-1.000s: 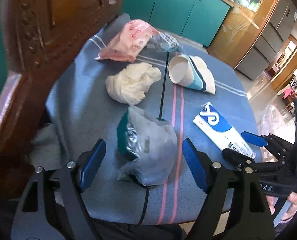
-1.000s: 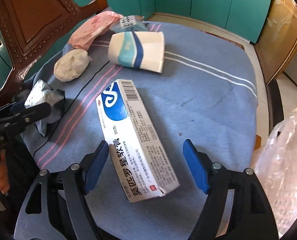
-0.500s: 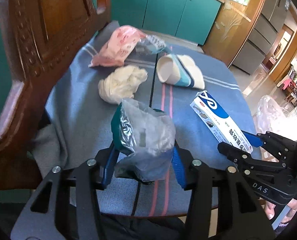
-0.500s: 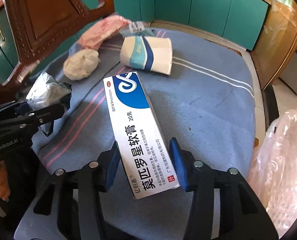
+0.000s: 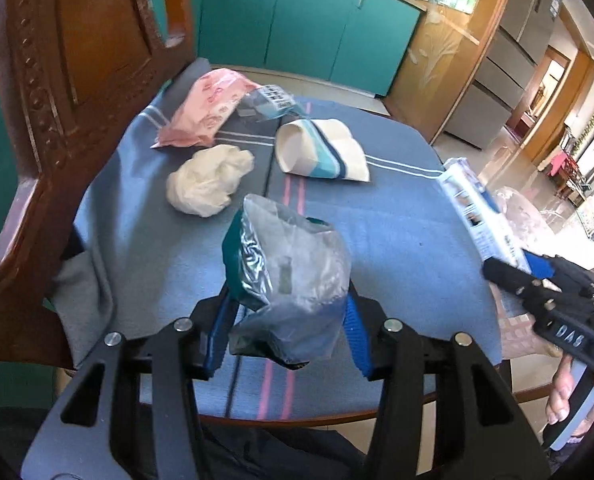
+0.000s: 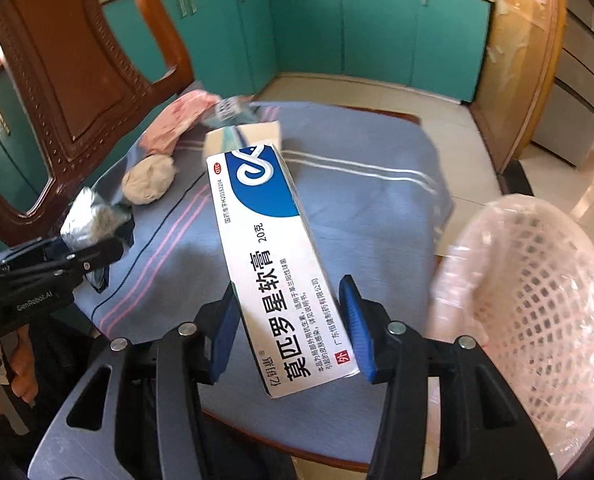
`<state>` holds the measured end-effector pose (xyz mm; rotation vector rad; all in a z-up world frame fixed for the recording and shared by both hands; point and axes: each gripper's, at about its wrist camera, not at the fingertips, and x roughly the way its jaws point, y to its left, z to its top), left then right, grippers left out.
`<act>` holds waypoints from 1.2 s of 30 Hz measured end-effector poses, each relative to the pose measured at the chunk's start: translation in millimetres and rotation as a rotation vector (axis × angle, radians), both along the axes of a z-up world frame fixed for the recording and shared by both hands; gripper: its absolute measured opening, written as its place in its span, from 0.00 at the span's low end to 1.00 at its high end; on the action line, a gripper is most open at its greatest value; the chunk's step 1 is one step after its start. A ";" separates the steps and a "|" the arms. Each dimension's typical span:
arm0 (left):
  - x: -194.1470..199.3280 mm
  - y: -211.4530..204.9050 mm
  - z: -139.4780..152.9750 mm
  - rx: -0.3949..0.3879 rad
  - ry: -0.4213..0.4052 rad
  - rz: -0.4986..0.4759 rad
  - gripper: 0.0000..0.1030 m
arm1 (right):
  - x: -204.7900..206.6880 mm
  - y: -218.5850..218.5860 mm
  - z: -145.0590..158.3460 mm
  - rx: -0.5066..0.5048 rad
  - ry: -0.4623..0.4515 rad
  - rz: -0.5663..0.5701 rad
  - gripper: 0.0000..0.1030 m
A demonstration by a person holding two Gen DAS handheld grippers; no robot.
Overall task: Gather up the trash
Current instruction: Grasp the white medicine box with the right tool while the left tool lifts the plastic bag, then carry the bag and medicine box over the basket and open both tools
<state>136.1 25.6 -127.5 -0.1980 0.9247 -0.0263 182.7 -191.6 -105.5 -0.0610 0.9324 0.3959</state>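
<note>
"莫匹罗星软膏 20克" on ointment box (image 6: 275,256)

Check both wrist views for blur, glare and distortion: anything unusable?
Left wrist view: sharp on the wrapper, the box at the right edge smeared, bright windows blown out. Right wrist view: box text legible, basket and paper cup motion-blurred. Both show fisheye bending and dark corners.

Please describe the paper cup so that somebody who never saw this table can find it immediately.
Look at the blue striped cloth covering the table. The paper cup lies on its side there, right of the crumpled white tissue, its open mouth facing that tissue. It alone is white with teal and dark-blue bands.
</note>
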 end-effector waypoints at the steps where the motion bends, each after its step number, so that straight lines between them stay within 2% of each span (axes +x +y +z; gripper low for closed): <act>1: -0.4 -3.8 2.4 0.002 -0.007 -0.008 0.49 | -2.0 -10.8 4.5 0.012 -0.013 -0.024 0.48; 5: 3.5 -25.8 13.7 -0.030 -0.032 -0.069 0.49 | -9.7 -62.2 22.9 0.055 -0.062 -0.138 0.48; 8: 8.0 -53.3 21.5 -0.041 -0.052 -0.138 0.49 | -18.9 -102.0 30.5 0.047 -0.098 -0.233 0.48; 14: 16.9 -123.4 32.9 -0.045 -0.066 -0.294 0.49 | -42.7 -177.7 28.3 0.050 -0.121 -0.404 0.48; 17: 21.6 -172.9 38.5 -0.052 -0.061 -0.407 0.49 | -54.8 -203.8 26.1 0.062 -0.135 -0.449 0.48; 20: 22.8 -217.9 41.4 -0.022 -0.075 -0.495 0.49 | -60.8 -219.0 22.5 0.060 -0.134 -0.480 0.48; 27: 37.1 -283.0 27.6 -0.007 -0.027 -0.609 0.50 | -68.2 -241.1 5.8 0.066 -0.099 -0.536 0.48; 29: 40.0 -287.5 25.5 -0.011 -0.030 -0.611 0.55 | -69.7 -244.3 2.6 0.069 -0.090 -0.544 0.48; 31: 41.0 -285.9 25.0 -0.019 -0.043 -0.591 0.76 | -70.0 -244.2 0.8 0.069 -0.085 -0.547 0.48; 33: 38.9 -279.9 26.9 -0.030 -0.060 -0.570 0.81 | -70.4 -245.9 -0.7 0.071 -0.079 -0.548 0.48; 36: 40.2 -264.1 27.6 -0.023 -0.065 -0.529 0.82 | -63.3 -242.2 -4.1 0.076 -0.060 -0.551 0.50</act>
